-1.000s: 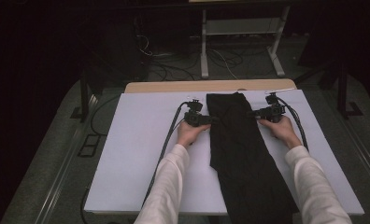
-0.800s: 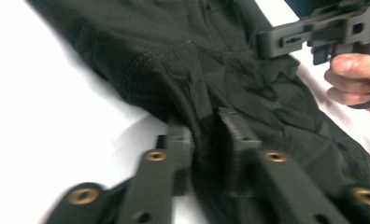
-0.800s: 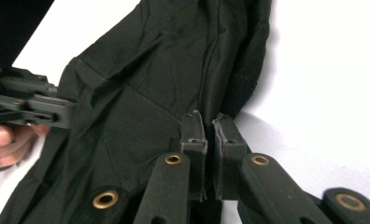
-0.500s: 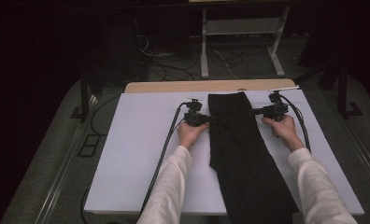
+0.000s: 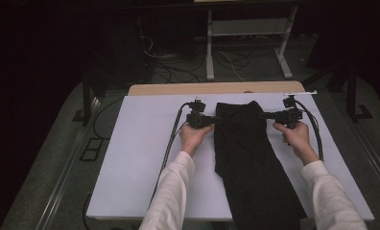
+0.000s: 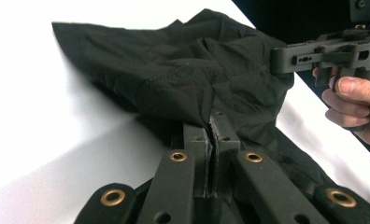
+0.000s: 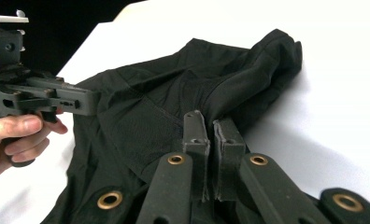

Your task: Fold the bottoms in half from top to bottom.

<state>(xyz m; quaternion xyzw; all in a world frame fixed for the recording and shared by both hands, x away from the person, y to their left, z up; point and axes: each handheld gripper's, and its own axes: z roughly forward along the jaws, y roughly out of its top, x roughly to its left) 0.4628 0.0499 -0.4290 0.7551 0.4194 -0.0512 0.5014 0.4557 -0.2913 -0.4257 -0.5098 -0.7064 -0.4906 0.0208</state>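
Note:
A black garment (image 5: 248, 153) lies lengthwise on the white table (image 5: 145, 158), its near end hanging past the front edge. My left gripper (image 5: 216, 119) is shut on the garment's left edge near the far end. In the left gripper view the pads (image 6: 212, 122) pinch a fold of the cloth (image 6: 174, 60), with the right gripper (image 6: 286, 60) across from it. My right gripper (image 5: 264, 115) is shut on the opposite edge. Its pads (image 7: 209, 119) clamp the fabric (image 7: 141, 121) in the right gripper view, with the left gripper (image 7: 89, 100) beyond. The far end is bunched and raised between them.
A wooden strip (image 5: 212, 88) runs along the table's far edge. Beyond it on the dark floor stand a white metal frame (image 5: 245, 28) and loose cables (image 5: 226, 60). Each gripper's cable (image 5: 171, 139) trails back over the table.
Both grippers have closed on the garment's edges and risen slightly. The far end of the cloth now bunches up off the table between them.

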